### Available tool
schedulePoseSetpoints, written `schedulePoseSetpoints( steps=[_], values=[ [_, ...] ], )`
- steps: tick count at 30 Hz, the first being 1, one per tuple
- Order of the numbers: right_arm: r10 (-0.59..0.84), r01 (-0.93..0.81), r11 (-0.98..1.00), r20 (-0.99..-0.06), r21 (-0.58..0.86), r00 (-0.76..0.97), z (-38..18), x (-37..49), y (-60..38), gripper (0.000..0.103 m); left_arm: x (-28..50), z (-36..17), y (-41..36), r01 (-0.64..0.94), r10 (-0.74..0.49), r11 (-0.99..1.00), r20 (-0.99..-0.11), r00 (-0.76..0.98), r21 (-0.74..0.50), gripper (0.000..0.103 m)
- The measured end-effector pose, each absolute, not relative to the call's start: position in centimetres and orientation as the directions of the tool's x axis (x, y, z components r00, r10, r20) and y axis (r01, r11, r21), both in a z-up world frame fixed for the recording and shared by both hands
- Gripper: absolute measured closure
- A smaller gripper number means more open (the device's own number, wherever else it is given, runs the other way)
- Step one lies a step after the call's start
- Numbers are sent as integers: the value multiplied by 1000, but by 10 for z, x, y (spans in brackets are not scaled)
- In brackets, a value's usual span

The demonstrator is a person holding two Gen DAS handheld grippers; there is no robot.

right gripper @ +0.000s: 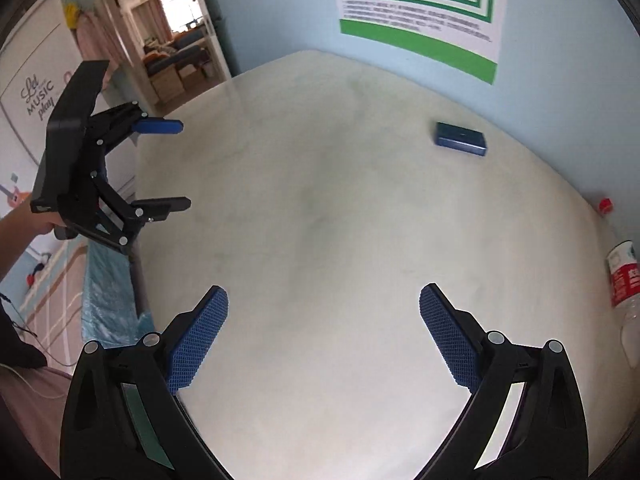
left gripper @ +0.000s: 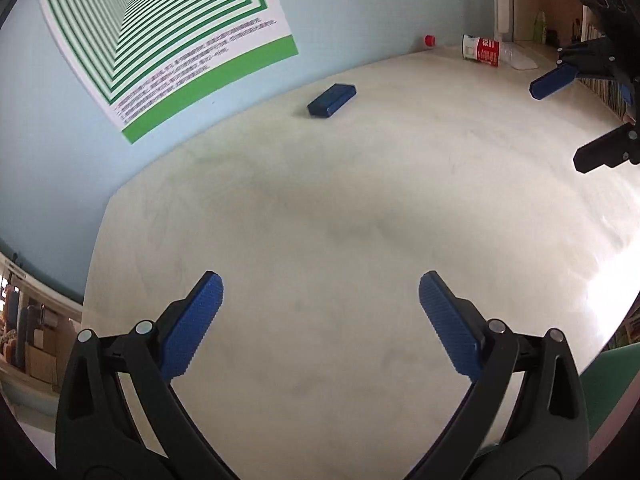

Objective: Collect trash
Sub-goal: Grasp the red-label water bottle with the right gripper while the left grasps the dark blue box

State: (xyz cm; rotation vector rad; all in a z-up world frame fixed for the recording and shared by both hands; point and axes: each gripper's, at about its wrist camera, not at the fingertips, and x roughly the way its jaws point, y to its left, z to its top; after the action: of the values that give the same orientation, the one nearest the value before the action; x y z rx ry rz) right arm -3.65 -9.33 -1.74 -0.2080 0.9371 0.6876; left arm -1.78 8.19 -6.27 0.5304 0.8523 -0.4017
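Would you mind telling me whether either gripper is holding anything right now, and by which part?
Nothing is held. The left gripper and the right gripper both have open, empty jaws above the table.

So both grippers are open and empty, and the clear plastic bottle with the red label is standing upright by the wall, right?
Not quite: the clear plastic bottle with the red label lies on its side, as the left wrist view shows. The left gripper and right gripper are indeed open and empty.
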Motion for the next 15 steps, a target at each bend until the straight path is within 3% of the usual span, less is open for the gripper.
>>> schedulePoseSetpoints(
  steps=[15],
  values=[
    [328,-437,895,-790,85,518,-4,33,-216,7,93,-68,-38,666,-201,689,-807,556,287,7]
  ],
)
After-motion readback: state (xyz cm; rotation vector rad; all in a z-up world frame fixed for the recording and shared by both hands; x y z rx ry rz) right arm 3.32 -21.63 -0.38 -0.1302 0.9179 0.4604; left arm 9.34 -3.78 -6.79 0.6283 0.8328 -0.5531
